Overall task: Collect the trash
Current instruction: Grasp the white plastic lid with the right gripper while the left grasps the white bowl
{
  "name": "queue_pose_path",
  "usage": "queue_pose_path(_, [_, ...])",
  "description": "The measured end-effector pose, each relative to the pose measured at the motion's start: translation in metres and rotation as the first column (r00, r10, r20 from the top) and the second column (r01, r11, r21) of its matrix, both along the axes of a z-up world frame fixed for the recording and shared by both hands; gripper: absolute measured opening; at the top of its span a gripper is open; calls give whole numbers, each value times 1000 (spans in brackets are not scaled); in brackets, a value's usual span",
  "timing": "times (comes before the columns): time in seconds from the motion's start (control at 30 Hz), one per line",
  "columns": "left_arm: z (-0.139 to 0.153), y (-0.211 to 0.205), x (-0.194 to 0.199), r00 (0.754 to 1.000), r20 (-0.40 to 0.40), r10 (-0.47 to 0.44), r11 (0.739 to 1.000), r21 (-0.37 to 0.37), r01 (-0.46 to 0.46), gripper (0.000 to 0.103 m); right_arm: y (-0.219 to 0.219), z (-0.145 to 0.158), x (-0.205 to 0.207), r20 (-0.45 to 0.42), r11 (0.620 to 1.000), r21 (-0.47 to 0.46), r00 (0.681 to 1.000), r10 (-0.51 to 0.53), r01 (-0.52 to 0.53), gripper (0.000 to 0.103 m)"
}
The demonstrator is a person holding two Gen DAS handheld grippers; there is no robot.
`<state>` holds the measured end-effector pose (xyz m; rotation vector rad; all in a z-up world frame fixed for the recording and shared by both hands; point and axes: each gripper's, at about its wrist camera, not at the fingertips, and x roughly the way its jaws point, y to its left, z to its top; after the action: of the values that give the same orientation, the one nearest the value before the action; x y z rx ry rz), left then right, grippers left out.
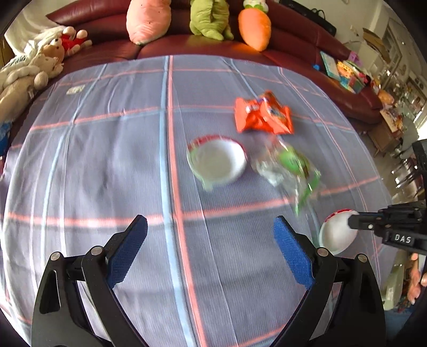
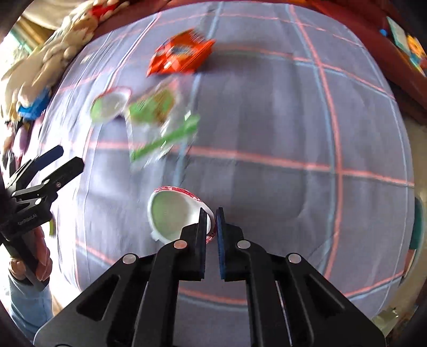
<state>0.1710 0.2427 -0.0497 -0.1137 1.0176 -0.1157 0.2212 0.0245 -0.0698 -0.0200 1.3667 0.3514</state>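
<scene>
On the checked tablecloth (image 1: 106, 160) lie an orange snack wrapper (image 1: 263, 114) (image 2: 181, 54), a clear and green wrapper (image 1: 288, 165) (image 2: 160, 125) and a white paper cup with a red rim (image 1: 217, 162) (image 2: 109, 106), tipped on its side. My left gripper (image 1: 210, 219) (image 2: 68, 158) stands open over bare cloth, short of that cup, with nothing between its blue pads. A second white red-rimmed cup (image 2: 173, 216) (image 1: 335, 235) is pinched at its rim by my right gripper (image 2: 211, 211) (image 1: 352, 221), which is shut on it.
A dark red sofa (image 1: 112, 50) wraps around the table's far side with a pink plush (image 1: 148, 20), a green plush (image 1: 210, 18), a carrot plush (image 1: 254, 29) and teddy bears (image 1: 34, 69). Books and toys (image 1: 344, 72) are piled at the right. A person's hand (image 2: 40, 256) holds the left gripper.
</scene>
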Motion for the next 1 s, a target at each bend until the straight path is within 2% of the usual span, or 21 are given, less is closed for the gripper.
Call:
queue_pose_path(0.07, [2, 4, 15, 1000, 10, 8, 1000, 13, -8, 89, -8, 0, 14, 5, 1000, 0, 1000, -24, 24, 7])
queue_pose_path(0.2, [0, 8, 40, 1000, -1, 12, 1000, 26, -12, 67, -24, 4, 31, 22, 998, -11, 998, -59, 59, 7])
queue_pose_path(0.27, [-5, 7, 50, 1000, -12, 19, 999, 38, -19, 60, -29, 3, 35, 25, 998, -12, 998, -65, 66, 7])
queue_pose_path(0.4, [-17, 1, 58, 999, -36, 21, 998, 59, -19, 37, -41, -3, 37, 4, 997, -12, 997, -79, 80, 7])
queue_pose_path(0.43, [-19, 0, 59, 999, -42, 20, 998, 62, -18, 35, -46, -3, 35, 2, 997, -10, 997, -81, 81, 7])
queue_pose_path(0.5, [-22, -5, 58, 999, -48, 20, 997, 80, -16, 10, -49, -3, 37, 3, 996, 2, 996, -89, 89, 7])
queue_pose_path(0.67, [-10, -5, 43, 997, 7, 73, 991, 112, -74, 5, -66, 0, 33, 26, 991, 32, 991, -128, 127, 7])
queue_pose_path(0.8, [5, -3, 30, 995, 34, 96, 991, 95, -98, 5, -82, -2, 29, 13, 984, 60, 985, -169, 168, 7])
queue_pose_path(1.0, [30, -7, 12, 990, 79, 113, 992, 52, -118, 5, -107, 4, 20, 41, 974, 71, 975, -218, 215, 7])
